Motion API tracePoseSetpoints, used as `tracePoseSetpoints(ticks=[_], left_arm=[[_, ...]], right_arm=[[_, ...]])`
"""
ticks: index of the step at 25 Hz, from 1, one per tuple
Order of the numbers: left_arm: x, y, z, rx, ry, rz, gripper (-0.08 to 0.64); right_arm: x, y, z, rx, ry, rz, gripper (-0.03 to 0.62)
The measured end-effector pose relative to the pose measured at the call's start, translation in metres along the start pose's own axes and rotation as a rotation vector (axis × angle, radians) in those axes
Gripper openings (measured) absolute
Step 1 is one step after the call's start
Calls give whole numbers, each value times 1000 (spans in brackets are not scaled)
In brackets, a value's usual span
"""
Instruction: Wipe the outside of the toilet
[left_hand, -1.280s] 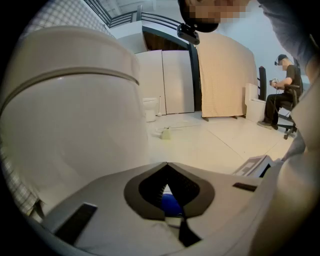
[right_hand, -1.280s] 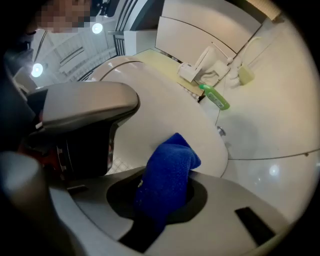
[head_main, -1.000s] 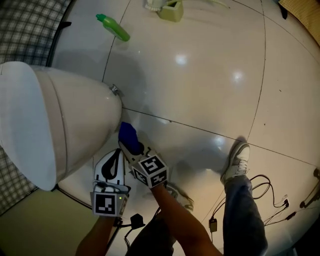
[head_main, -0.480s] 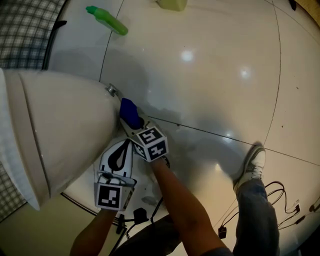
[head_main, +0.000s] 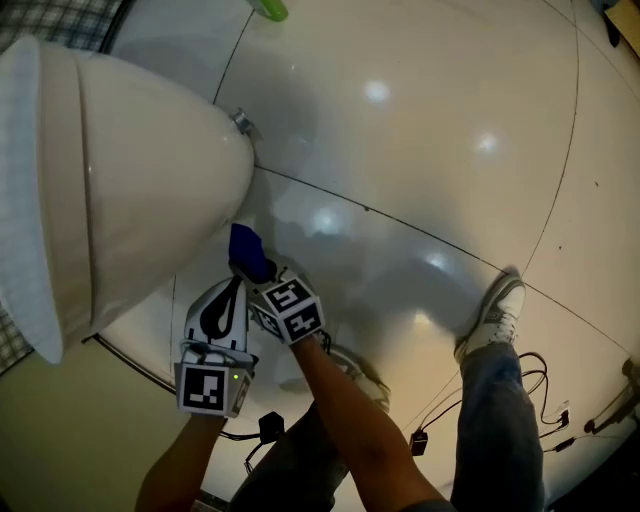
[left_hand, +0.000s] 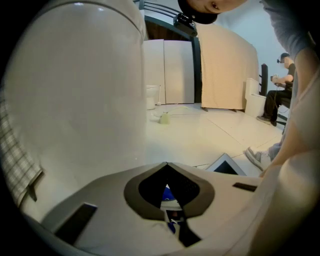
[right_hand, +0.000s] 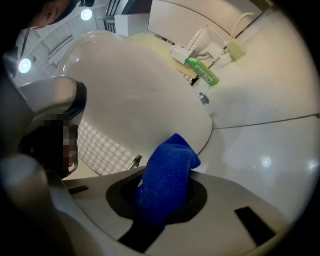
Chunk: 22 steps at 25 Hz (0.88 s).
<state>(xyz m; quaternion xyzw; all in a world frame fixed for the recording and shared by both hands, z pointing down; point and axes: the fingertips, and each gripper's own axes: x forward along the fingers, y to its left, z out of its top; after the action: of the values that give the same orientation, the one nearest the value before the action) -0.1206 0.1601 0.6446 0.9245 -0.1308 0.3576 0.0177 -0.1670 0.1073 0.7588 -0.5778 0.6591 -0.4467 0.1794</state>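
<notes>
The white toilet (head_main: 140, 180) fills the left of the head view, and its bowl (right_hand: 140, 100) spreads across the right gripper view. My right gripper (head_main: 254, 270) is shut on a blue cloth (head_main: 246, 250). The cloth sits at the bowl's lower side near the floor. In the right gripper view the blue cloth (right_hand: 165, 180) sticks out from the shut jaws toward the bowl's underside. My left gripper (head_main: 236, 285) is just beside the right one, low by the toilet base. Its jaws (left_hand: 167, 165) meet at the tips with nothing held.
A green bottle (right_hand: 202, 71) lies on the tiled floor beyond the toilet, next to a pale green holder (right_hand: 235, 50). A bolt cap (head_main: 241, 121) sits at the toilet's foot. The person's shoe (head_main: 490, 315) and cables (head_main: 530, 385) lie to the right. Another person sits far off (left_hand: 280, 92).
The right gripper has drawn the blue cloth along the bowl's lower side, away from the bolt cap and toward the person. The left gripper stayed beside it, still shut.
</notes>
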Motion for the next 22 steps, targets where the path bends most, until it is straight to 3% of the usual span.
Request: tracePoseSetpoints(ticks=[3,7,15,18,22], left_arm=[[-28,15,5,-86,-24,84,8],[-80,39,39,-174,-71,197,8],[-218,90,117,-311,-181,424,8],[-277,110,118,-399,-220,558,6],[-340,137,87,-553,-248,734,6]], right_arm=[[-13,23,2,-41,56,4,69],[-45,79,39,-131,86,36,69],[-97,273,111,-313,156,235,69],[-96,348,132,-408,174,343,69],[-79,423,128,-501,246,466,69]])
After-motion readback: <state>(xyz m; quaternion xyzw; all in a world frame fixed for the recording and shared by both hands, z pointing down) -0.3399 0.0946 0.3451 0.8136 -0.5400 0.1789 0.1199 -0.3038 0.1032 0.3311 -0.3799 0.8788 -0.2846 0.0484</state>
